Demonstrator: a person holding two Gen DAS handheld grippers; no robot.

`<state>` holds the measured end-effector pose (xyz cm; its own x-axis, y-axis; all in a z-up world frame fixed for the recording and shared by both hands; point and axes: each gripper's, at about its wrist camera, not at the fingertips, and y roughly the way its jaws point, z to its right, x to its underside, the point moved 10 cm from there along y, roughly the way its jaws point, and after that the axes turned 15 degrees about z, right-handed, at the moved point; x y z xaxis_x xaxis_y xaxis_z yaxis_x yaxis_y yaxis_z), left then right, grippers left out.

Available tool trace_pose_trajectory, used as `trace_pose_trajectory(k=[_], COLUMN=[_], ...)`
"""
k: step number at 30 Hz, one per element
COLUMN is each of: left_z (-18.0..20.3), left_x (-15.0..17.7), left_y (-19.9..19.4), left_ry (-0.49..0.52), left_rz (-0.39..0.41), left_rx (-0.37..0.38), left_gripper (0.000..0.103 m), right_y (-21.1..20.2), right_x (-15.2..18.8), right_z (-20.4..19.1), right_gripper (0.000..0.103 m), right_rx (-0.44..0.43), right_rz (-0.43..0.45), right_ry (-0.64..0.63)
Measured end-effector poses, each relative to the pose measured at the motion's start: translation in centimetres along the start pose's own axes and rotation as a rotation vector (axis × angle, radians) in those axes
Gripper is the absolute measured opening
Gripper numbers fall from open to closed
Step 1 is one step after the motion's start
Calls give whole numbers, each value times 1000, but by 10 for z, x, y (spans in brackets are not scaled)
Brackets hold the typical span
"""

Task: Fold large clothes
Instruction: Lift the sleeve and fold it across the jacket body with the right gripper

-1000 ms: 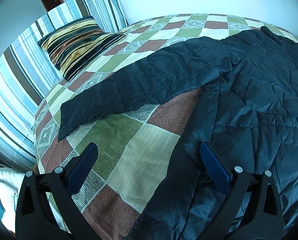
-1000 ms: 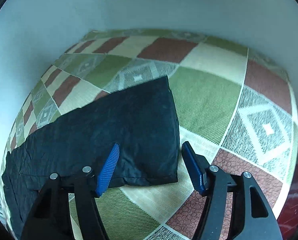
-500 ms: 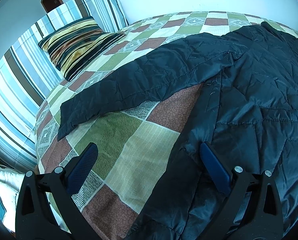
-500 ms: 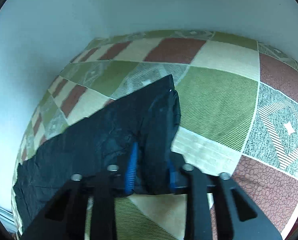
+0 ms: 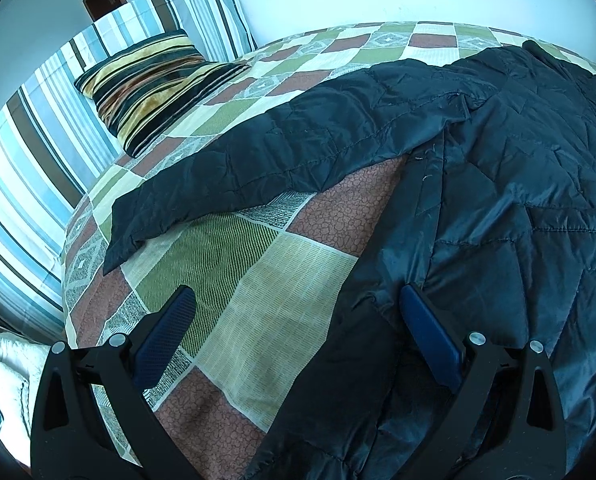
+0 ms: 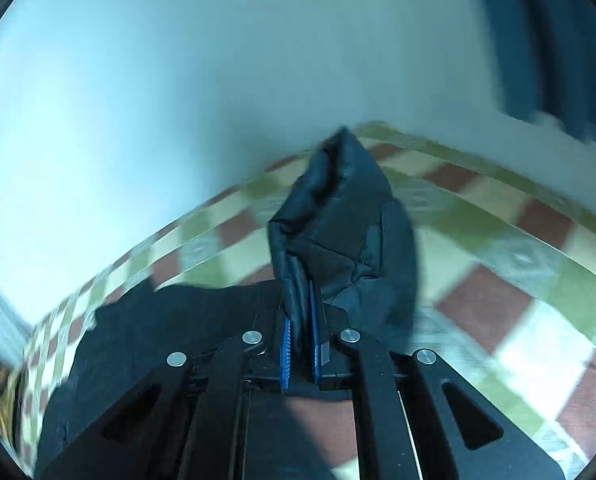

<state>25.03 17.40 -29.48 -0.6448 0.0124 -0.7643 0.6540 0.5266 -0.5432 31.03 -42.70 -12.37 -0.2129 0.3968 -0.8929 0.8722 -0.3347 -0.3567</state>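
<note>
The right gripper [image 6: 300,316] is clamped on the cuff end of the black quilted jacket [image 5: 498,168], its blue pads pinching the fabric, which stands up bunched above the fingers. The left gripper [image 5: 298,320] hangs with its jaws spread wide, one finger [image 5: 430,336] over the jacket's edge, gripping nothing. The jacket lies spread on the checked bedspread [image 5: 250,280], one sleeve [image 5: 258,160] stretched toward a striped pillow [image 5: 150,84].

Plenty of open checkered bedspread [image 5: 254,280] between the jacket's sleeve [image 5: 258,160] and its body [image 5: 518,240], so a gripper fits there easy. Striped cushion [image 5: 150,84] and striped headboard [image 5: 38,140] block the far left; wall [image 6: 178,100] hems the far side.
</note>
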Motion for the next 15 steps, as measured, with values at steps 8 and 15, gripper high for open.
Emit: trace_pose_trajectory(k=[8, 15], left_z=[1, 0], left_x=[4, 7], left_y=[4, 8], left_ry=[-20, -46], left_rz=[-1, -10], left_rx=[20, 45], left_gripper=[101, 101], right_y=[47, 57], right_x=[73, 140], right_z=[-166, -252], right_gripper=[7, 7], right_rx=[-200, -314], right_rz=[-124, -224], right_ry=[-165, -246])
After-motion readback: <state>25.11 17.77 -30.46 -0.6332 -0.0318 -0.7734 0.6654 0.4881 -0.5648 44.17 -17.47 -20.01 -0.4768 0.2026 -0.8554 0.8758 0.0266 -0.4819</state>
